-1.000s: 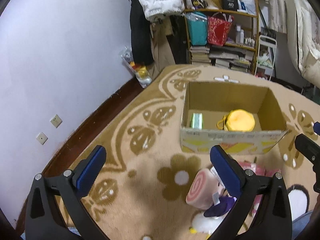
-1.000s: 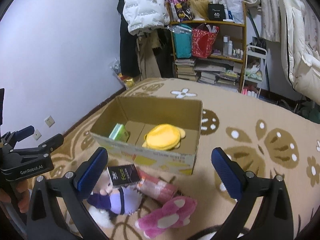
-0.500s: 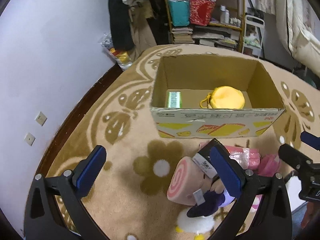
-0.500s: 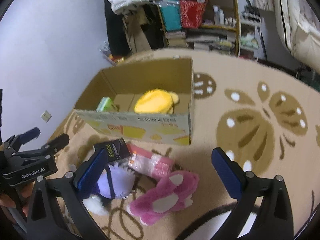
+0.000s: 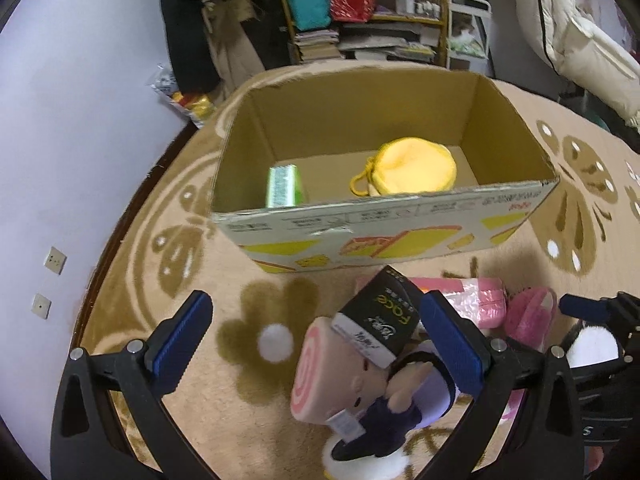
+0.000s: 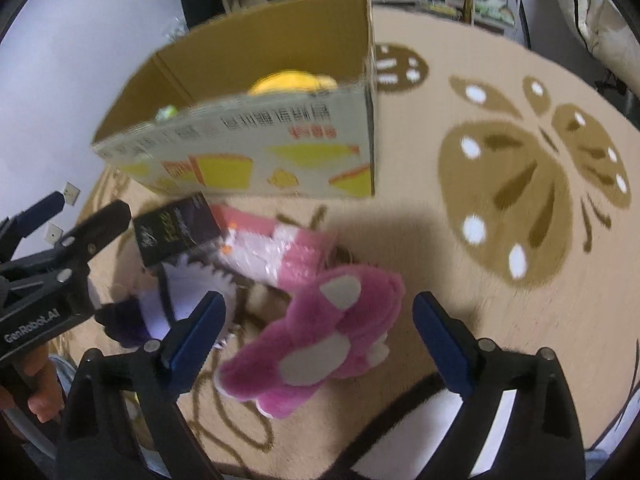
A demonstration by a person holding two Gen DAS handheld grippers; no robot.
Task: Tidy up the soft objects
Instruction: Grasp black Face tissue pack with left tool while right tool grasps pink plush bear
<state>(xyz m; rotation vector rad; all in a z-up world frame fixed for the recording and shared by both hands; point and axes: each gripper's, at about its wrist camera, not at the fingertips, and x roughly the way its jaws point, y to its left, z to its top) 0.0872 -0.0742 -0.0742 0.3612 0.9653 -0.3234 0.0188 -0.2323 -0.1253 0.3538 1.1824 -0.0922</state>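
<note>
An open cardboard box (image 5: 384,220) (image 6: 256,140) stands on the carpet and holds a yellow plush (image 5: 412,170) and a green packet (image 5: 282,186). In front of it lie a pink roll-shaped doll plush (image 5: 360,392), a black carton (image 5: 380,320) (image 6: 176,228), a pink wrapped pack (image 5: 472,300) (image 6: 276,248) and a pink furry plush (image 6: 320,336). My left gripper (image 5: 316,344) is open over the doll plush. My right gripper (image 6: 318,336) is open just above the pink furry plush, fingers either side of it.
A shelf (image 5: 360,12) with bags and books stands against the far wall. Hanging clothes (image 5: 192,32) are left of it, white bedding (image 5: 580,40) to the right. The purple wall (image 5: 72,120) borders the carpet on the left.
Both grippers have dropped and moved forward toward the pile in front of the box. The right one has come down close over the pink furry plush.
</note>
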